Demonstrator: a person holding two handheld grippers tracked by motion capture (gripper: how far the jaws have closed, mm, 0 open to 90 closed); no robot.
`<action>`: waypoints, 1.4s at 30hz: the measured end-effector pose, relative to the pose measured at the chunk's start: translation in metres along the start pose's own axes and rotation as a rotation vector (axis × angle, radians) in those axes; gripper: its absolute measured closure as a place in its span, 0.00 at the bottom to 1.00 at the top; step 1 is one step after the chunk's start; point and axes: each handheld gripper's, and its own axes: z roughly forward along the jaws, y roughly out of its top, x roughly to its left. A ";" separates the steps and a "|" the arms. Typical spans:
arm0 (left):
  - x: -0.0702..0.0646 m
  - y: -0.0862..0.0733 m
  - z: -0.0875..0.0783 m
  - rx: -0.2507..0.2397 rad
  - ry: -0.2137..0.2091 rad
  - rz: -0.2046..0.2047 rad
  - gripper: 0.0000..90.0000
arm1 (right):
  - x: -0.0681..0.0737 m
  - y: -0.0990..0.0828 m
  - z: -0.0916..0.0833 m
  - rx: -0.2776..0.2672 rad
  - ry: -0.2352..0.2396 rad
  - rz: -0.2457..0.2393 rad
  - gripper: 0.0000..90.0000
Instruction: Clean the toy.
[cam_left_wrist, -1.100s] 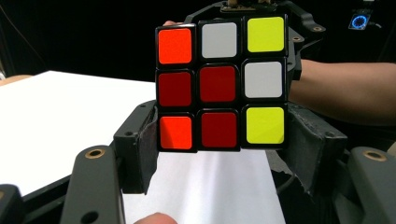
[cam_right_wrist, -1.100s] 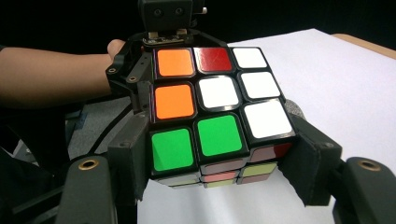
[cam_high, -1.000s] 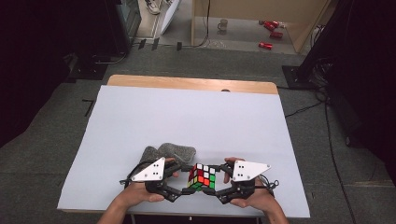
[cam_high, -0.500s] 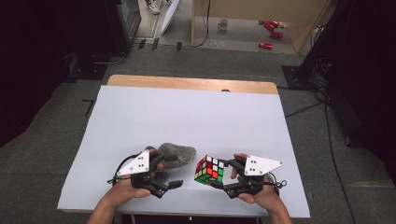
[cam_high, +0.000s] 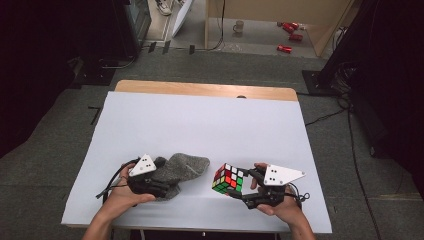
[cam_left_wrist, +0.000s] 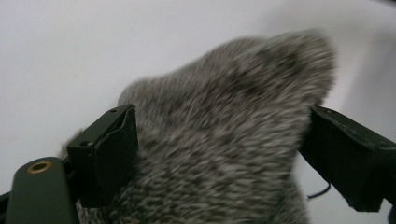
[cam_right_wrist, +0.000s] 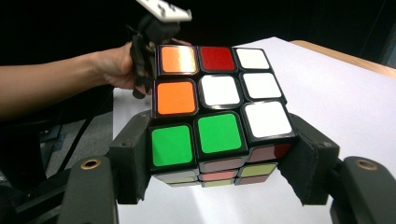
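The puzzle cube (cam_right_wrist: 219, 116) sits clamped between the jaws of the right gripper (cam_right_wrist: 219, 154), lifted off the white table (cam_high: 200, 120), while the left gripper (cam_left_wrist: 219, 154) stands spread wide around a grey knitted sock (cam_left_wrist: 219, 154) lying between its jaws.

Multicoloured cube (cam_high: 228, 178), grey-flecked sock (cam_high: 178, 167)

dim room, grey carpet floor (cam_high: 60, 150), white-covered wooden table (cam_high: 200, 120)

beyond the claws: red cans (cam_high: 290, 36) and a mug (cam_high: 239, 26) on the floor, black stands (cam_high: 345, 55) at both sides.
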 end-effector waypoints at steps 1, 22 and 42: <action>0.001 -0.001 0.003 0.034 0.020 0.005 0.14 | 0.000 0.000 0.000 0.001 -0.001 0.003 0.38; -0.012 0.030 -0.022 -0.329 -0.205 -0.049 0.88 | 0.002 -0.001 0.010 0.015 -0.026 0.015 0.38; -0.042 0.043 0.005 -0.387 -0.456 -0.041 0.87 | 0.014 0.006 0.023 0.010 -0.032 0.042 0.38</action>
